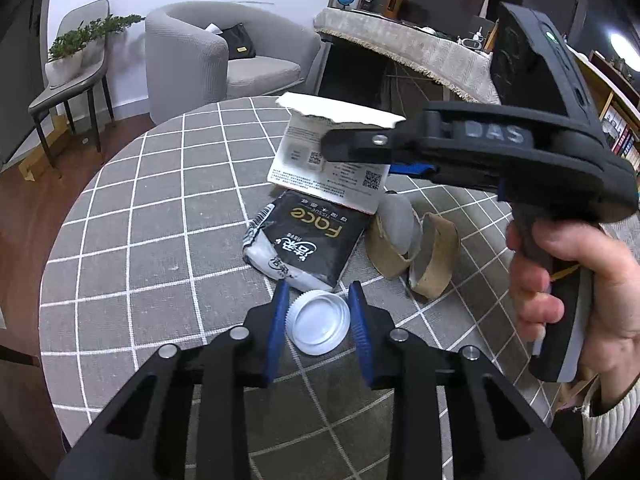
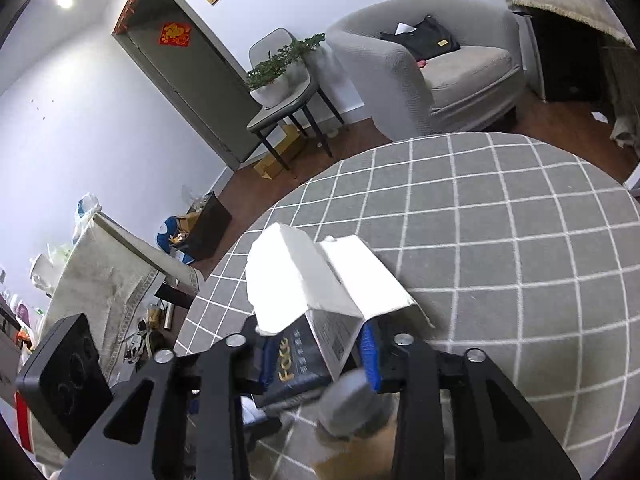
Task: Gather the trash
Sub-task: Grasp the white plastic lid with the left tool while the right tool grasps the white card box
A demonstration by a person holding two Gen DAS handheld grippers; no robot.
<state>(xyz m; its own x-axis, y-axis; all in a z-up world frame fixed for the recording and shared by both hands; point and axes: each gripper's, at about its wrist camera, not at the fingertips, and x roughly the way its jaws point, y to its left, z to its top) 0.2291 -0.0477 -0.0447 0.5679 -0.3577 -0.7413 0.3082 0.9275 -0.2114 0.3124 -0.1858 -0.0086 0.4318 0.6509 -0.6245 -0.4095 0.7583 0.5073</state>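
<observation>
The left gripper [image 1: 318, 322] has its blue ribbed pads [image 1: 280, 316] on either side of a white plastic bottle cap [image 1: 318, 326], round with a knurled rim and lying hollow side up on the table; the left pad touches the rim while the right one looks just shy of it, so the jaws straddle the cap rather than clamp it; its black linkage arms slope down toward the cloth. The right gripper [image 2: 316, 354] has its blue pads [image 2: 370, 356] pressed on a white cardboard box [image 1: 328, 160], torn open at the top with a ragged flap and printed with small text and square codes, held tilted above the table; a hand [image 1: 568, 276] wraps its handle, a knitted cream cuff at the wrist. Just under the box lies a glossy black tissue pack [image 1: 304, 244] with gold lettering, soft and crumpled; beside it stand brown cardboard rolls [image 1: 424, 256], partly flattened, around a grey rounded piece. All of it rests on a round table [image 1: 140, 240] under a grey cloth gridded with white lines.
</observation>
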